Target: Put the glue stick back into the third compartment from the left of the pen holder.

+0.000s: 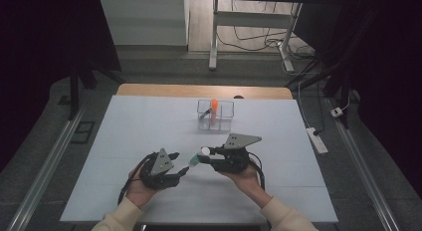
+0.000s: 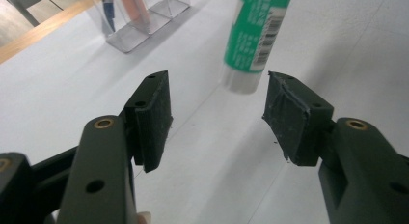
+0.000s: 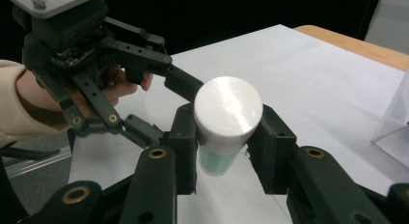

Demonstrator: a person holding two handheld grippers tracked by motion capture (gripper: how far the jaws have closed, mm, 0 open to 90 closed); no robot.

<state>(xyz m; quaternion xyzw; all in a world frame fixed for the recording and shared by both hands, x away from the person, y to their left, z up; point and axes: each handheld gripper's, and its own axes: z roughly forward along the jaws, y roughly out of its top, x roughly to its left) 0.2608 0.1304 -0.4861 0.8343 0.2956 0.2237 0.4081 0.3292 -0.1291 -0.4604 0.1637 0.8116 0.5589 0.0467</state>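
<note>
High view: The right gripper [image 1: 205, 152] holds a glue stick [image 1: 195, 161] above the white table [image 1: 139, 131], at about 6 o'clock from the clear divided organizer [image 1: 215, 115]. The stick points toward 8 o'clock, its white cap at the right gripper and its far end toward the left gripper [image 1: 180, 163]. The left jaws stand apart on either side of that far end without touching it, which suits a handover or a pull on one end. The organizer holds an orange marker [image 1: 214, 106] upright in one compartment and a dark pen in the compartment at 9 o'clock from it.

Left gripper view: The left gripper [image 2: 217, 115] is roughly half open, and both pads are bare. The glue stick [image 2: 253, 38], green with a barcode label, hangs in from 12 o'clock; its clear end sits just ahead of the pad tips, centred on the gap. No contact is visible. The organizer [image 2: 140, 16] lies at 11 o'clock.

Right gripper view: The right gripper [image 3: 224, 137] is closed on the glue stick [image 3: 226, 113], with both pads pressing the barrel just below the white cap. A grip near the cap leaves the rest of the barrel free for the other tool. The left gripper [image 3: 159, 89] lies at 10 o'clock, jaws spread toward the stick. The organizer [image 3: 393, 132] wall shows at 3 o'clock.
</note>
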